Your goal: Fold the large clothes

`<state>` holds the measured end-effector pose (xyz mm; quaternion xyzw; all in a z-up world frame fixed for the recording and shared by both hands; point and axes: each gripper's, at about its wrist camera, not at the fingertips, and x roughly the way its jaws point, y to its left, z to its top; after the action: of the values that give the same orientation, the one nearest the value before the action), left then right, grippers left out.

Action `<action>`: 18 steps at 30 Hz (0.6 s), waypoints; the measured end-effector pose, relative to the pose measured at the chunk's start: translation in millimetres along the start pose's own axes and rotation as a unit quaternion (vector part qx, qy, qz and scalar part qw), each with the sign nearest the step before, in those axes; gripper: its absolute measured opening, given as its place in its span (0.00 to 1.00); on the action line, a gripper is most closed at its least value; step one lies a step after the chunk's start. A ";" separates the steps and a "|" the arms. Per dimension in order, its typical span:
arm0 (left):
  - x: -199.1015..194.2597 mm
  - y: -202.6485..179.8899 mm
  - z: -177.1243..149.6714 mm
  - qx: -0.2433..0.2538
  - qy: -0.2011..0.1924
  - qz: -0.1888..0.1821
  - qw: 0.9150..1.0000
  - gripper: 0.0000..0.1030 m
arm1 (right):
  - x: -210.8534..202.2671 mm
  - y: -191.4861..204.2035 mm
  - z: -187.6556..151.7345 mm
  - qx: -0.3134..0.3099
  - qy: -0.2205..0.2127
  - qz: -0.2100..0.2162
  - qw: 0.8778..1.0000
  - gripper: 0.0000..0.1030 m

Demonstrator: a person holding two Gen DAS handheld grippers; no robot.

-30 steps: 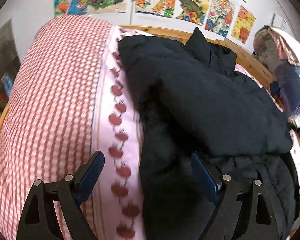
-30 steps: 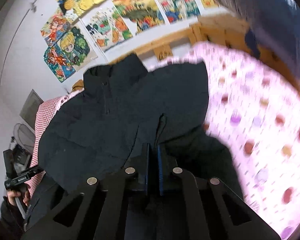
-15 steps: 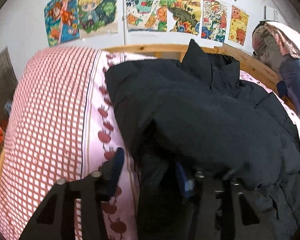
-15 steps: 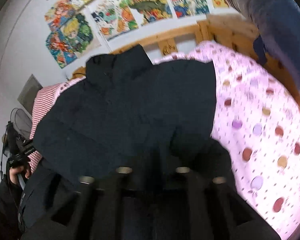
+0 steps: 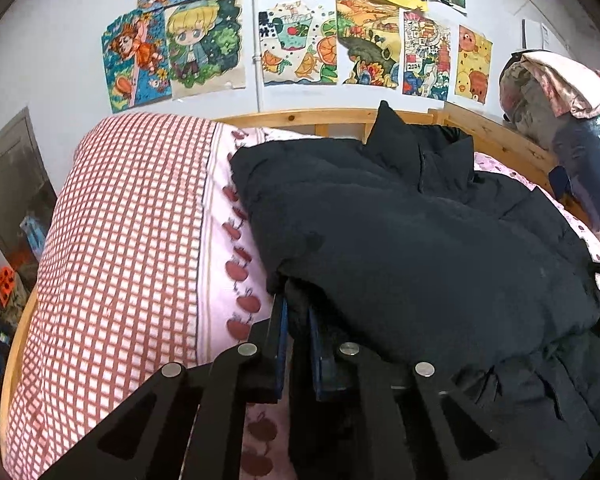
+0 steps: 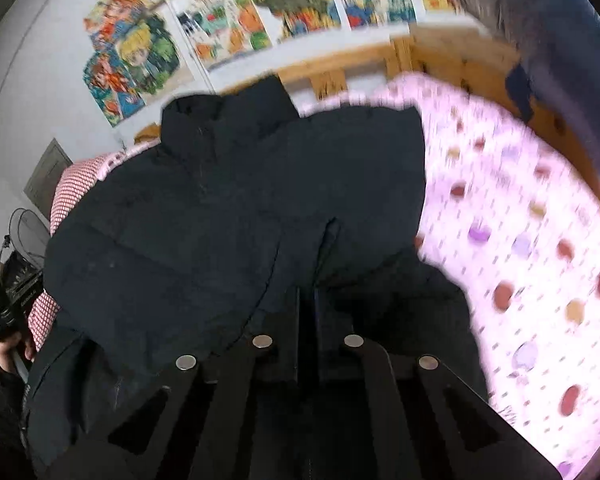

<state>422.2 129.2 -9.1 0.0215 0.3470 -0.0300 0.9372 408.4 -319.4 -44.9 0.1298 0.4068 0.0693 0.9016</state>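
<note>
A large black padded jacket [image 5: 420,248] lies on the bed with its collar toward the headboard and a sleeve folded across its body. My left gripper [image 5: 298,312] is shut on the jacket's left lower edge, with dark fabric pinched between the blue pads. In the right wrist view the same jacket [image 6: 228,200] fills the middle, and my right gripper [image 6: 308,300] is shut on a fold of its near hem. The other gripper, held in a hand [image 6: 4,352], shows at the far left of that view.
A red-checked pillow [image 5: 120,240] lies left of the jacket on a pink sheet [image 6: 532,264] with dots. A wooden bed frame [image 5: 308,118] runs along the poster-covered wall. A pile of clothes [image 5: 560,128] sits at the bed's right corner. A fan [image 6: 28,228] stands off the left side.
My left gripper, open beside the jacket a second ago, moved in and shut on its left edge. The right gripper stayed shut on the hem and shifted a little.
</note>
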 end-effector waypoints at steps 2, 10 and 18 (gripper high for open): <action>-2.9 3.3 -2.5 -0.005 0.000 -0.002 1.000 0.09 | -17.4 3.7 6.8 -0.019 -0.032 -0.015 0.999 0.01; 4.1 3.3 -10.4 -0.014 0.013 0.005 1.000 0.09 | -31.3 -14.2 24.2 -0.023 -0.062 -0.059 0.996 0.01; -0.4 18.7 -17.2 -0.047 0.038 -0.030 0.998 0.17 | -0.5 -21.6 -2.7 -0.020 -0.008 -0.066 0.998 0.02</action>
<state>412.0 148.9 -21.4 -0.0319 0.3843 -0.0409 0.9218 406.5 -339.7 -52.5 0.0847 0.4055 0.0164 0.9100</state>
